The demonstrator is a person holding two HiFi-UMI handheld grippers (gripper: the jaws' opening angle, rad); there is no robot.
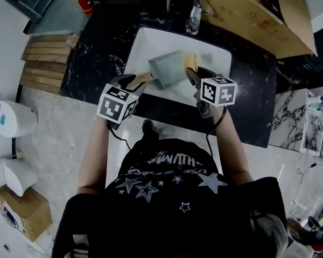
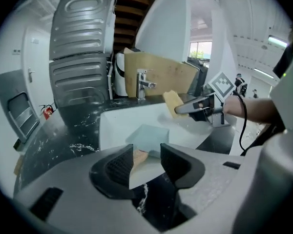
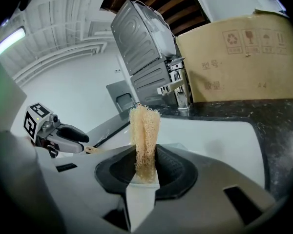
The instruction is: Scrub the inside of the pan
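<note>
A pale green square pan with a wooden handle lies in the white sink. My left gripper is at the handle's end. In the left gripper view its jaws stand apart, and the handle's tip shows between them with neither pad pressing on it. The pan lies just beyond. My right gripper hovers at the pan's right edge, shut on a tan loofah sponge, which stands upright between the pads. The sponge also shows in the left gripper view.
The sink is set in a black marbled counter. A faucet stands at the sink's far edge, with a large cardboard box behind it. A ribbed metal appliance rises at the left. A wooden pallet lies on the floor.
</note>
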